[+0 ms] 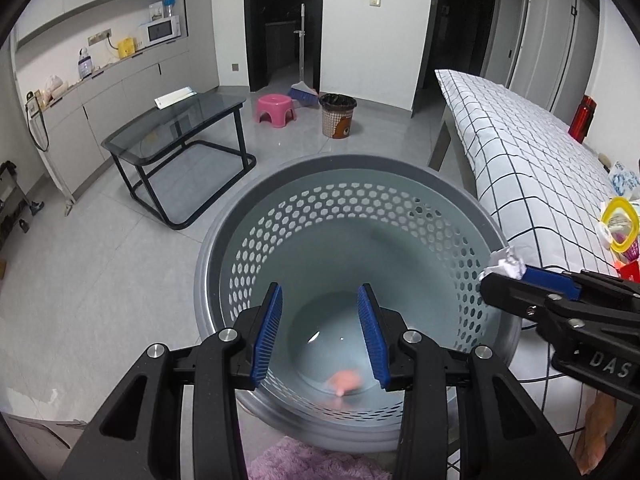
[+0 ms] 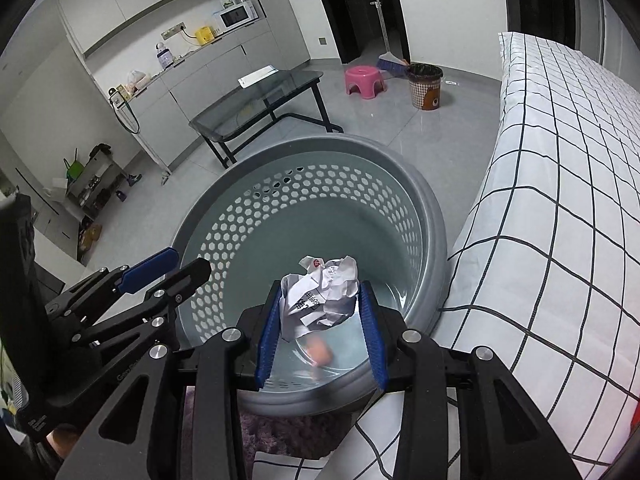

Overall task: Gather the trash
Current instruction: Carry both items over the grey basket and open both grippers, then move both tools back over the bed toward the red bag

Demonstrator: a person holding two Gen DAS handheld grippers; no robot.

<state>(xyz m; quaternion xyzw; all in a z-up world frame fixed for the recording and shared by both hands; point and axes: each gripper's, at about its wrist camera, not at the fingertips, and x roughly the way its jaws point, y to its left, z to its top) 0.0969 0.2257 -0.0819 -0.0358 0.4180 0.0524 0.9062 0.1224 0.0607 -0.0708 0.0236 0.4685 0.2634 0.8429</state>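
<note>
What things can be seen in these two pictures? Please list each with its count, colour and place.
basket: 1, grey-blue, perforated, on floor beside bed
pink item: 1, blurred, at basket bottom
crumpled paper: 1, white, printed, between right gripper's fingers above basket
bed cover: 1, white with black grid, right
glass table: 1, dark, black frame
stool: 1, pink
bin: 1, brown, black liner
broom: 1, blue head, by doorway
microwave: 1, white, counter
left gripper: blue pads, open, over basket
right gripper: blue pads, holding paper
</note>
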